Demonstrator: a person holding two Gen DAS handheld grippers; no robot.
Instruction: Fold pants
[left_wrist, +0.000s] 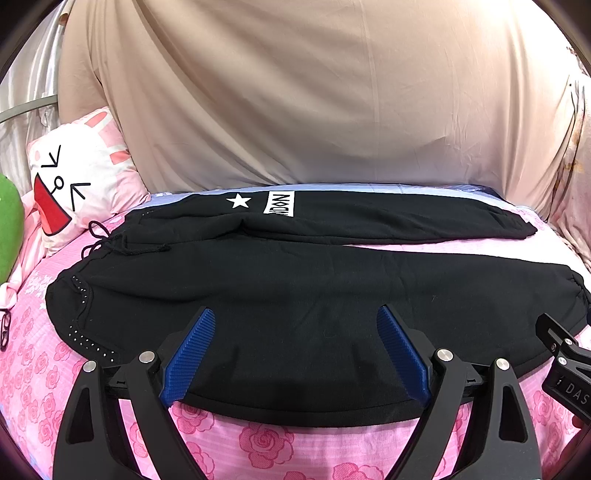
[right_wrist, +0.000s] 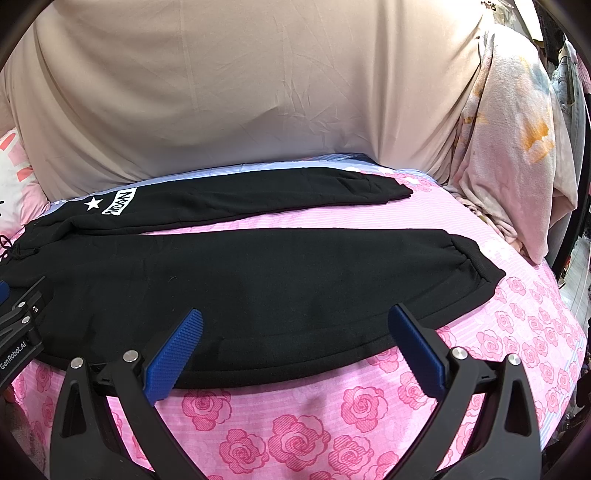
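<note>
Black sweatpants (left_wrist: 295, 295) lie spread flat on a bed covered by a pink rose-print sheet (left_wrist: 266, 443), waistband toward the left and both legs running out to the right, parted by a narrow strip of sheet. The far leg carries a white star (left_wrist: 238, 201) and a white lettered patch (left_wrist: 280, 203); a black drawstring (left_wrist: 110, 243) curls loose at the waist. The near leg ends in a gathered cuff (right_wrist: 476, 273) close to the bed's right side. The left gripper (left_wrist: 295, 317) hovers over the near leg's upper part, its blue-padded fingers (left_wrist: 192, 350) spread wide with nothing between them. The right gripper (right_wrist: 295, 317) sits just beside it, over the near leg's lower stretch, its fingers likewise parted and empty; whether either touches the cloth cannot be told. A rabbit-face pillow (left_wrist: 77, 177) and a green plush (left_wrist: 9, 229) rest at the left, a beige cloth (left_wrist: 295, 92) hangs behind, and a pale patterned blanket (right_wrist: 517, 147) is draped at the right.
</note>
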